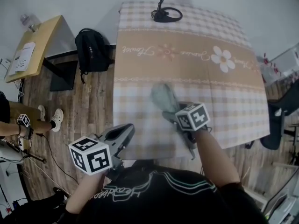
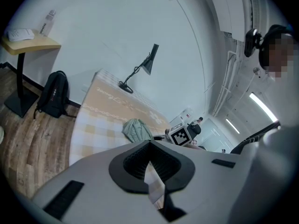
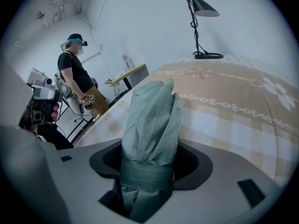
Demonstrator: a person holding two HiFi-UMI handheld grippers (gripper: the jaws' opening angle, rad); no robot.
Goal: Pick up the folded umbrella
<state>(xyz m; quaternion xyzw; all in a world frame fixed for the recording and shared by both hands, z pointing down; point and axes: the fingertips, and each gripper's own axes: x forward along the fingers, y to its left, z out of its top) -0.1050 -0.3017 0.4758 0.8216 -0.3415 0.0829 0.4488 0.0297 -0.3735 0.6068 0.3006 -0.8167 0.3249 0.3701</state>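
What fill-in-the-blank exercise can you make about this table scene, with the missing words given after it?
The right gripper has its jaws around the ____. The lamp at the far end of the table is ____ in colour. The backpack sits on the ____ beside the table.
Missing words: umbrella, black, floor.

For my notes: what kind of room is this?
Probably a lab or recording workspace: a cloth-covered table with a desk lamp, a backpack on the wood floor, and another person wearing headgear.

Grey-green umbrella [image 3: 149,125]; beige checked tablecloth [image 1: 187,73], white daisy [image 1: 223,59]; seemingly black backpack [image 1: 92,50].
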